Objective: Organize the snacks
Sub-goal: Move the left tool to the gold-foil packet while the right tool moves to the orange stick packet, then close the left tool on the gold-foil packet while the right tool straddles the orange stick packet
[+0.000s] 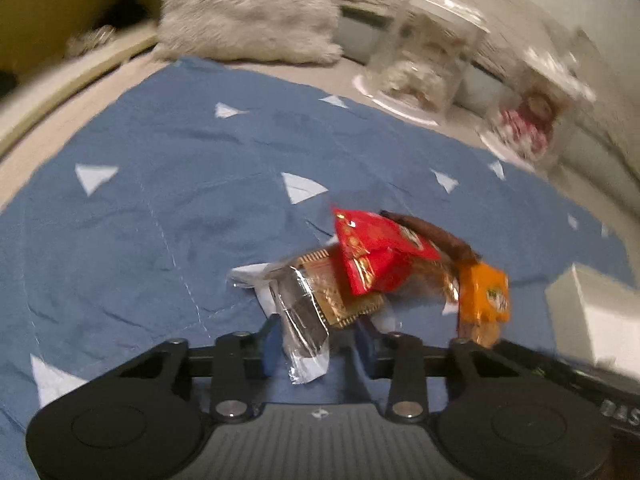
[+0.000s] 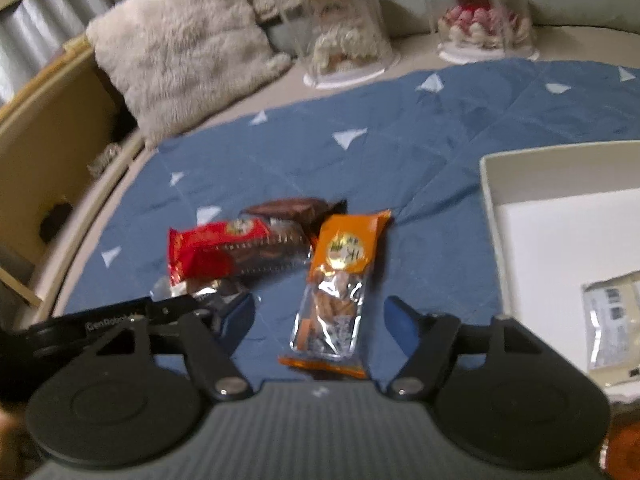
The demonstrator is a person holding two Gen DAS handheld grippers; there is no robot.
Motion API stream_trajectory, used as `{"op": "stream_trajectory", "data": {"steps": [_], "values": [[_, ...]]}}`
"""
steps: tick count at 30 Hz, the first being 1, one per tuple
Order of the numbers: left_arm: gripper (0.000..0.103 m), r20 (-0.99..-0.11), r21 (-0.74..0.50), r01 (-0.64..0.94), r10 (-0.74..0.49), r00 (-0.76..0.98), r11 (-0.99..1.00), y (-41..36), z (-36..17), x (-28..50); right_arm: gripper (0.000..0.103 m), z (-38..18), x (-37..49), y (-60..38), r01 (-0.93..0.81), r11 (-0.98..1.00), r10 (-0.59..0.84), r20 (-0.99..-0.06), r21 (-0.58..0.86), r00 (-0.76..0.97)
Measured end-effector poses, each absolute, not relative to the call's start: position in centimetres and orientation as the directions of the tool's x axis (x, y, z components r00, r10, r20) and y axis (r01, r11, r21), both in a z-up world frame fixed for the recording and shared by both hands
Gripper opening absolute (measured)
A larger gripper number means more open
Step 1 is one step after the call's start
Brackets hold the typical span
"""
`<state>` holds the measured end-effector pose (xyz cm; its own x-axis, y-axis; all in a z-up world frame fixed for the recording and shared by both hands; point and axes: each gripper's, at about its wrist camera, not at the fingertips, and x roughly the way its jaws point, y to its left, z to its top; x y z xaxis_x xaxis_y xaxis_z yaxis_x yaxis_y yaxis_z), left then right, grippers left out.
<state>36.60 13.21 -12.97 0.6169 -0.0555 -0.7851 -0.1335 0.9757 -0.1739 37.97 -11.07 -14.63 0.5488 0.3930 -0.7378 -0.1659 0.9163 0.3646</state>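
Left gripper [image 1: 318, 344]: black two-finger tool with blue pads, jaws drawn in on the clear-wrapped snack with a dark silver band [image 1: 302, 312]; the crinkled wrapper end sticks out toward the camera between the pads.
Snack pile ahead of left gripper: a golden-brown square biscuit in clear wrap [image 1: 340, 288] lies just beyond the pads; a red foil packet [image 1: 372, 256] lies on top of it, and a dark brown packet [image 1: 432, 236] lies behind the red one.
Right gripper [image 2: 320, 320]: same black tool with blue pads, jaws spread wide on either side of the orange-topped clear packet of brown snacks [image 2: 340, 284]; the pads stand clear of the packet, which lies flat on the cloth between them.
Left of right gripper: the other tool's black arm reaches in, touching the pile.
Right of right gripper: white open-topped cardboard box [image 2: 492, 200] with a silver-grey sachet [image 2: 612, 320] lying inside.
Under everything: blue quilted cloth with white triangles [image 2: 400, 160].
Far beyond: shaggy cream cushion [image 2: 180, 48]; two clear plastic display covers, one over a pale figure [image 2: 344, 40], one over a doll in a pink dress [image 2: 480, 20].
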Motion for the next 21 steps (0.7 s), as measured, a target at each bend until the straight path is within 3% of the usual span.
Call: {"op": "stream_trajectory", "data": {"steps": [2, 7, 9, 13, 14, 15, 21], "values": [[0.018, -0.796, -0.145, -0.119, -0.044, 0.604, 0.982, 12.9, -12.8, 36.3, 0.076, -15.2, 37.9, -10.5, -0.207, 0.913, 0.406, -0.729, 0.351, 0.551], [0.013, -0.812, -0.103, -0.087, -0.034, 0.582, 0.991, 13.3, -12.3, 34.7, 0.071, -15.8, 37.8, -9.3, -0.216, 0.932, 0.363, -0.761, 0.292, 0.537], [0.012, -0.813, -0.095, -0.07, -0.037, 0.581, 0.993, 13.7, -11.8, 33.7, 0.055, -16.2, 38.0, -9.1, -0.204, 0.94, 0.341, -0.776, 0.274, 0.531], [0.012, -0.832, -0.074, -0.016, -0.053, 0.552, 0.997, 13.9, -11.2, 31.5, 0.052, -16.6, 37.9, -9.1, -0.219, 0.937, 0.347, -0.775, 0.27, 0.528], [0.012, -0.843, -0.074, -0.001, -0.062, 0.534, 0.997, 13.8, -11.3, 30.8, 0.046, -16.4, 37.7, -9.1, -0.229, 0.938, 0.345, -0.776, 0.261, 0.528], [0.012, -0.852, -0.076, 0.009, -0.07, 0.519, 0.997, 13.7, -11.4, 30.3, 0.031, -16.2, 37.5, -9.0, -0.239, 0.941, 0.332, -0.778, 0.238, 0.533], [0.015, -0.891, -0.115, 0.133, -0.162, 0.424, 0.984, 12.2, -11.3, 27.3, 0.022, -15.3, 36.4, -9.7, -0.278, 0.931, 0.349, -0.791, 0.235, 0.502]]}}
